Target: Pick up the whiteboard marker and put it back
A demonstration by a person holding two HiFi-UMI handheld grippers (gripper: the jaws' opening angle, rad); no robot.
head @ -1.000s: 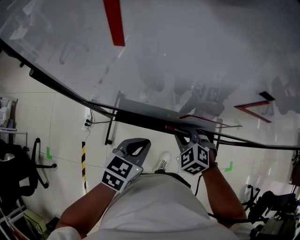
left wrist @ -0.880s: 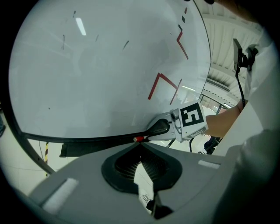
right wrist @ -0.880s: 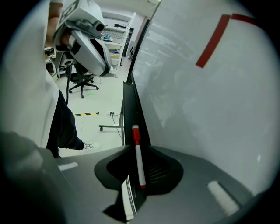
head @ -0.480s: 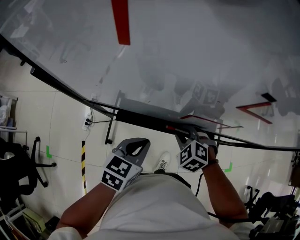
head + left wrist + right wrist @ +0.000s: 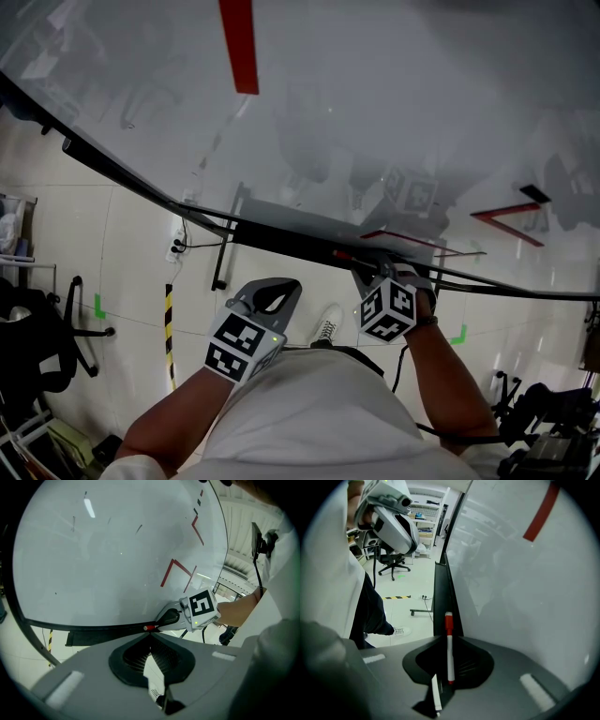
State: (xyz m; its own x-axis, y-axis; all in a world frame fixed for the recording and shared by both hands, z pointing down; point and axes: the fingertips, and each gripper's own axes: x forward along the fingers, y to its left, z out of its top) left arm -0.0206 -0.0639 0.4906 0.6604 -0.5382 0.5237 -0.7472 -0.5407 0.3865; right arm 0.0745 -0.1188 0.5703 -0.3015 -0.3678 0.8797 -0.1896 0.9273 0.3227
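Hovering below whiteboard: left gripper, fingers pressed together, nothing between | right gripper: fingers pinching whiteboard marker | marker's red cap lies over black tray along the board's lower edge

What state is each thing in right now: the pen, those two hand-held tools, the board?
whiteboard marker: red cap on, clamped in the right gripper's jaws, pointing along the tray.
right gripper: shut on the whiteboard marker.
left gripper: jaws shut, empty, held back from the board.
whiteboard: bears red strokes.
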